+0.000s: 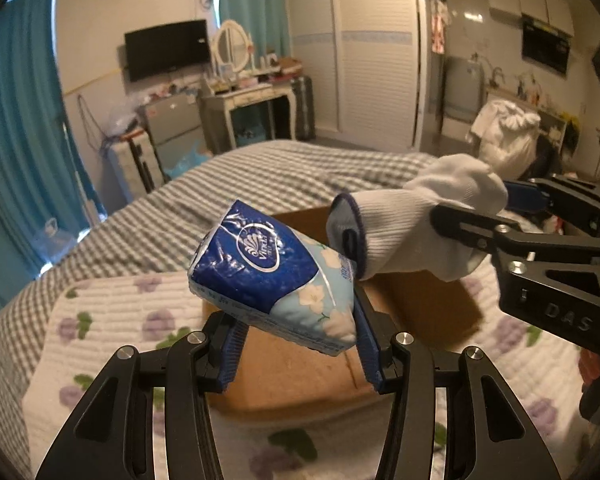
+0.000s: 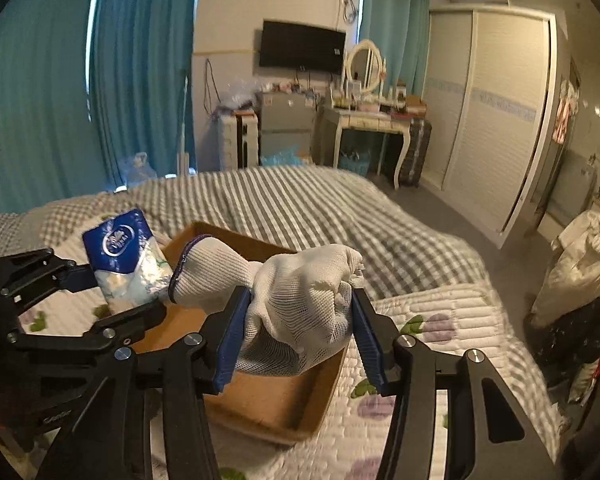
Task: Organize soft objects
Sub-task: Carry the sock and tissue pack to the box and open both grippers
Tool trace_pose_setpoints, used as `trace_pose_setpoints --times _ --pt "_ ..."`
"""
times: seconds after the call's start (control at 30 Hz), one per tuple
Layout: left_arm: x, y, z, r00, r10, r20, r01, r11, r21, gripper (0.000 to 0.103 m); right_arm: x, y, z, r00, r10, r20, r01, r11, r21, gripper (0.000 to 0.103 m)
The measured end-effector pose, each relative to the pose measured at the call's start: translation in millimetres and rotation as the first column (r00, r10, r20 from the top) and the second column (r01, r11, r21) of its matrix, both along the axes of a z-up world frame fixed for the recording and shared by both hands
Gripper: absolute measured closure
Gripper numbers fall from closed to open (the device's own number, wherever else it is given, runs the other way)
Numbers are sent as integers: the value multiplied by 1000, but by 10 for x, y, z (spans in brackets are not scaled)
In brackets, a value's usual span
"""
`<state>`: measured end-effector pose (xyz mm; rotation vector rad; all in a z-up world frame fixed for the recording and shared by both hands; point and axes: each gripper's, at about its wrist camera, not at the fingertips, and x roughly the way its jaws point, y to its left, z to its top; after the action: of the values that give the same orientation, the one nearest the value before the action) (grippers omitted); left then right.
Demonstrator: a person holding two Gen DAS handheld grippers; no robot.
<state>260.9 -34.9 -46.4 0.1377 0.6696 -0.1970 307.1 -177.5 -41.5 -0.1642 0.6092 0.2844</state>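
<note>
Grippers fill the near edge of both views, black two-finger tools with blue ribbed pads. We hold the left gripper (image 1: 296, 344) clamped on a soft plastic tissue pack (image 1: 276, 276), dark blue at one end with a white oval logo and pale blue with white flowers at the other. The pack sits tilted between the pads, raised above a shallow brown cardboard box (image 1: 300, 376).

We hold the right gripper (image 2: 300, 328) clamped on a white knitted work glove with a dark purple cuff edge (image 2: 300, 300). The glove is bunched between the pads, and its cuff points toward the tissue pack. It also hangs above the cardboard box (image 2: 276, 400), over the side of the box opposite the tissue pack. In the left wrist view the glove (image 1: 412, 224) and the right gripper (image 1: 496, 216) appear just beside the tissue pack, the cuff almost touching it. In the right wrist view the left gripper (image 2: 100, 280) and its tissue pack (image 2: 128, 256) show above the box's far left corner.

The box rests on a white quilted blanket printed with purple flowers and green leaves (image 1: 112, 320). Beyond the box lies grey and white checked bedding (image 2: 300, 208).

Farther behind the box stand a pale dressing table with an oval mirror (image 2: 364, 92), a black wall-mounted television (image 2: 302, 46), teal curtains (image 2: 140, 60) and a cream sliding wardrobe (image 2: 496, 100).
</note>
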Motion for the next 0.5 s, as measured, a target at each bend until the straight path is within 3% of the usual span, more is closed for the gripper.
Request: trace_pose_setpoints --times 0.07,0.1,0.17,0.33,0.5 --pt "79 -3 -95 1000 1 -4 -1 1000 10 47 192 -55 -130 999 -10 -38 12 999 43 50" --pt "110 -15 -124 1000 10 -7 -10 1000 21 32 250 -92 -173 999 -17 -49 20 998 62 47" --pt "168 -6 -163 999 54 4 -54 998 43 19 345 -138 -247 997 -28 -68 35 994 99 38" --pt "155 -16 -148 996 92 -3 -92 993 70 18 272 -184 -202 999 -35 -37 39 993 114 32" --pt "-129 46 218 992 107 62 -110 993 53 18 -65 -281 146 999 -33 11 32 992 121 29"
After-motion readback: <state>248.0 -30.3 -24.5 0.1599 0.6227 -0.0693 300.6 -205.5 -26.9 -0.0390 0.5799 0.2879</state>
